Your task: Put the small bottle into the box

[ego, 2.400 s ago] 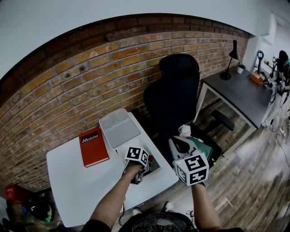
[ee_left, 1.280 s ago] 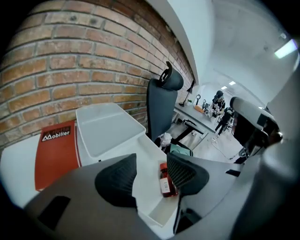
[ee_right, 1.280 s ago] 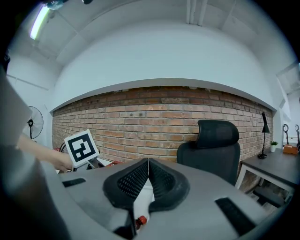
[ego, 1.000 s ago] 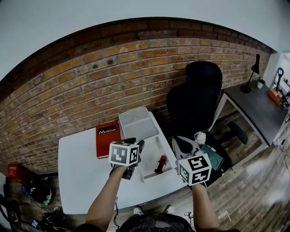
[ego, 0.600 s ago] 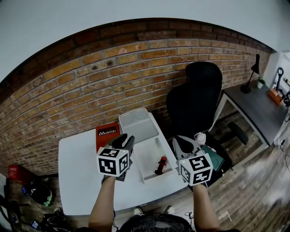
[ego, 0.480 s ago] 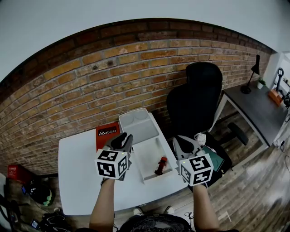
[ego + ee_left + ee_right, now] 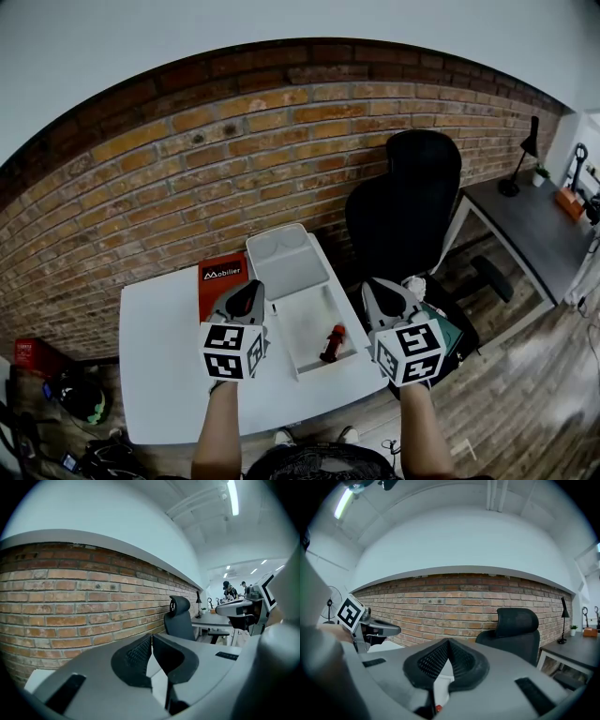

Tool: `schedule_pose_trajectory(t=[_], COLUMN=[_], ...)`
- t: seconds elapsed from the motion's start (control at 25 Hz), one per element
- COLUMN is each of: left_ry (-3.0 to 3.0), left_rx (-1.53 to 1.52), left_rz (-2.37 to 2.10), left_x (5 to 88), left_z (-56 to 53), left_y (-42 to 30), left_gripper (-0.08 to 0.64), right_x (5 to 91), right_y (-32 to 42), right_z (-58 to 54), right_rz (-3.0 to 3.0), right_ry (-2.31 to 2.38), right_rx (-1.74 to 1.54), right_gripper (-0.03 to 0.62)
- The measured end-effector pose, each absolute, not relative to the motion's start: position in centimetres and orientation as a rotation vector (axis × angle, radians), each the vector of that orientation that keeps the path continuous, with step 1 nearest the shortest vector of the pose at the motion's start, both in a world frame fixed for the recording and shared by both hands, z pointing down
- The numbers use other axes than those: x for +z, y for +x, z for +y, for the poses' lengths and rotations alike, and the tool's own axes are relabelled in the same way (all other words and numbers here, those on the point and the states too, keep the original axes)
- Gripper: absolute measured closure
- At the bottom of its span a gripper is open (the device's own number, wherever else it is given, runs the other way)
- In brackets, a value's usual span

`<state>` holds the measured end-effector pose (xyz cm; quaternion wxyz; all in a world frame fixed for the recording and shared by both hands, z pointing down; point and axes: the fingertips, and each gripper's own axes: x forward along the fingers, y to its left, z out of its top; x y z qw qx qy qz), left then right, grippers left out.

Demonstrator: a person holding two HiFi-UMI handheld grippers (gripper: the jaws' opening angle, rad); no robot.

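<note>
The small red bottle [image 7: 332, 342] lies on its side in the open white box [image 7: 302, 319] on the white table [image 7: 169, 356]. My left gripper [image 7: 247, 292] hovers just left of the box, above the table, shut with nothing between its jaws. In the left gripper view its dark pads [image 7: 140, 656] meet, pointing at the brick wall. My right gripper [image 7: 382, 289] hangs right of the box, past the table's edge, also shut and empty [image 7: 448, 642]. A speck of the red bottle [image 7: 437, 708] shows below its jaws.
The box's lid [image 7: 286, 256] stands open at the back, against the brick wall [image 7: 234, 141]. A red book [image 7: 216, 277] lies left of the box. A black office chair [image 7: 409, 202] stands right of the table, a grey desk [image 7: 534, 220] with a lamp beyond.
My left gripper has drawn back from the box toward me and to the left, and its jaws have closed empty. The bottle stays in the box. The right gripper has lifted slightly.
</note>
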<state>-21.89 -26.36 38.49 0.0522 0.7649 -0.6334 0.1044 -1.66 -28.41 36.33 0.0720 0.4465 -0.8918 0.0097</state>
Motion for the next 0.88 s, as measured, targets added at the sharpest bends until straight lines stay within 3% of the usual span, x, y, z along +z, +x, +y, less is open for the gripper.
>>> schedule_pose_trajectory(t=[0.88], left_ry=[2.332], left_rx=[0.316], left_rz=[-1.936], left_x=[38.55], left_z=[-26.47], left_y=[-21.81], left_gripper=[0.532], right_x=[36.05], right_y=[-2.06], right_z=[-28.35], right_rz=[-2.684], right_ry=[1.324], right_rx=[0.012], right_gripper=[0.571])
